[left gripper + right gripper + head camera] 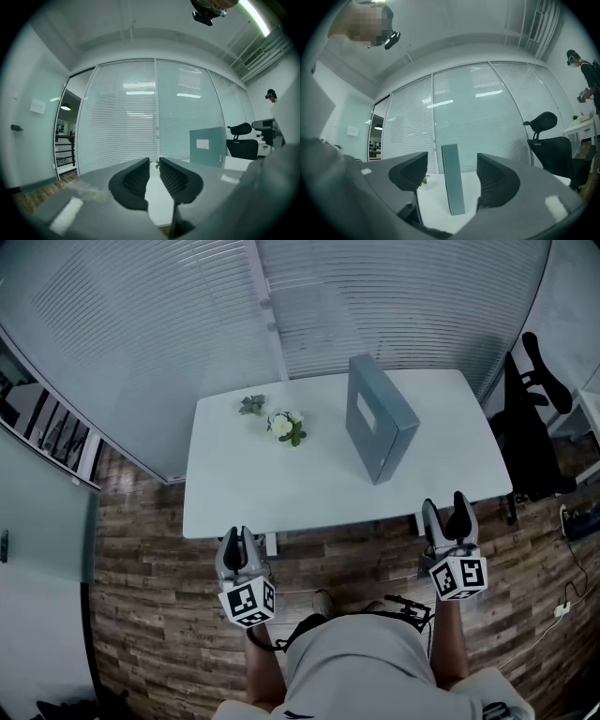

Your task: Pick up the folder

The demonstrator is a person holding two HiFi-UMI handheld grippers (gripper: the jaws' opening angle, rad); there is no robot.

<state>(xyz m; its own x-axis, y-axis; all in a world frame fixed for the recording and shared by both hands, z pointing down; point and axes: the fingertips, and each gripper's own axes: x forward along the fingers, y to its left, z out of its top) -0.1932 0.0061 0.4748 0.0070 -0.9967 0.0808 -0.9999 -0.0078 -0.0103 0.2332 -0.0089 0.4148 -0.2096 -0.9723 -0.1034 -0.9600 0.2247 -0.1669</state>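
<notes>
The grey-blue folder (380, 418) stands upright on the right half of the white table (244, 488), with a white label on its broad side. My right gripper (446, 510) hangs open just short of the table's near edge, in line with the folder. In the right gripper view the folder (453, 180) shows edge-on, well beyond the wide-apart jaws of the right gripper (452, 158). My left gripper (241, 542) is at the near left edge. Its jaws stand a narrow slit apart with nothing between them (154, 163); the folder (207, 146) lies far off to their right.
Two small flower sprigs (286, 425) lie on the table left of the folder. A black office chair (534, 418) stands past the table's right end. Glass walls with blinds (309, 306) close the far side. Another person (589, 79) stands at the far right. Wood floor lies under me.
</notes>
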